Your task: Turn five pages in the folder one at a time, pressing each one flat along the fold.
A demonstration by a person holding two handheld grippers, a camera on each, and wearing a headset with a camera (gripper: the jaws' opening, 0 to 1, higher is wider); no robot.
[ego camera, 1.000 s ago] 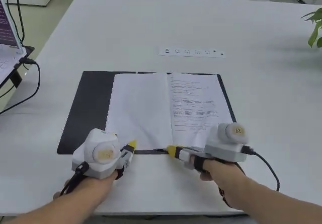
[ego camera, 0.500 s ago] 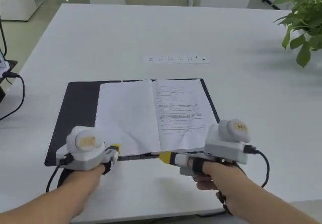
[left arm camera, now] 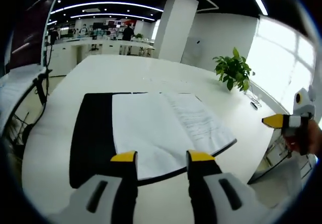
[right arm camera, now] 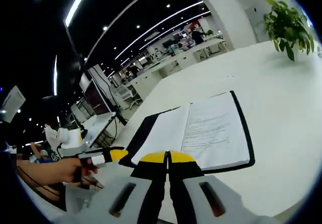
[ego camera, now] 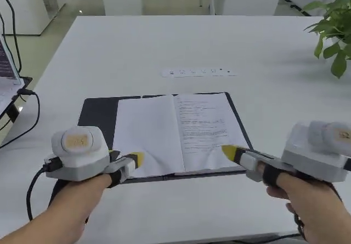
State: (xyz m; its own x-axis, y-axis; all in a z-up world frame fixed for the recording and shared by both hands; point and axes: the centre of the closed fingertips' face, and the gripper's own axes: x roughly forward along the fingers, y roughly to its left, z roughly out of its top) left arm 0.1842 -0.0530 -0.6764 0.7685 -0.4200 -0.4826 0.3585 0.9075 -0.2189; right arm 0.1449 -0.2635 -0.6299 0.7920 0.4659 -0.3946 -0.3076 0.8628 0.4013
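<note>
Head view: the folder lies open on the surface, just ahead of both sets of fingers. The left gripper has its fingers apart and the right gripper has them together, neither holding a page. The count of pages turned cannot be told.

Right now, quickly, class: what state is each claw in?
Left claw: open, holding nothing.
Right claw: closed, nothing between its tips.
</note>
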